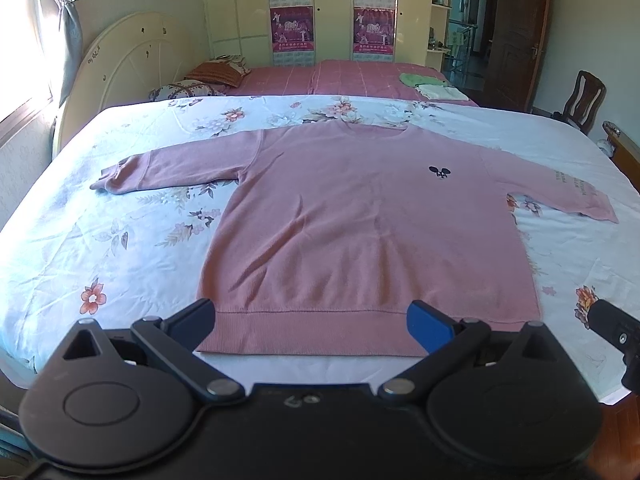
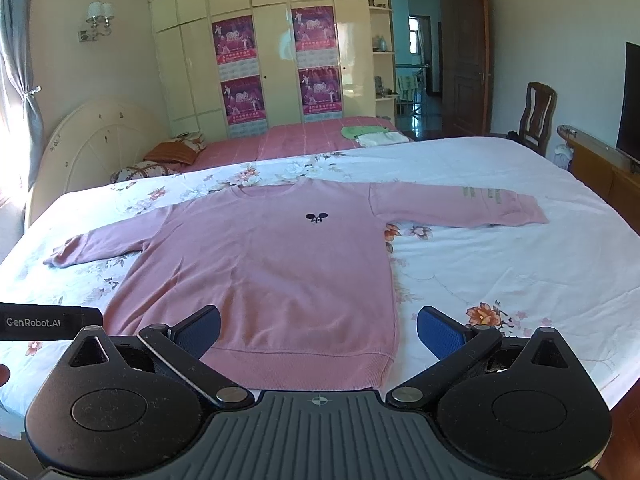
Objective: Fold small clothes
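A pink long-sleeved sweater (image 1: pixel 360 220) lies flat, front up, on the floral bedsheet (image 1: pixel 100 240), both sleeves spread out, hem toward me. It has a small black emblem (image 1: pixel 440 171) on the chest. It also shows in the right wrist view (image 2: pixel 280 272). My left gripper (image 1: pixel 312 324) is open and empty, hovering just above the hem's middle. My right gripper (image 2: pixel 318 334) is open and empty, above the hem's right corner. The right gripper's body (image 1: pixel 616 332) shows at the right edge of the left wrist view; the left gripper's body (image 2: pixel 48 322) shows at the left edge of the right wrist view.
A second bed with a pink cover (image 1: pixel 352 80) stands behind, carrying pillows (image 1: pixel 216 72) and folded green and white clothes (image 1: pixel 432 86). A cream headboard (image 1: pixel 132 64) is at the left, a wardrobe (image 2: pixel 276 48) at the back. A wooden chair (image 2: pixel 536 112) and a TV (image 2: pixel 632 100) are at the right.
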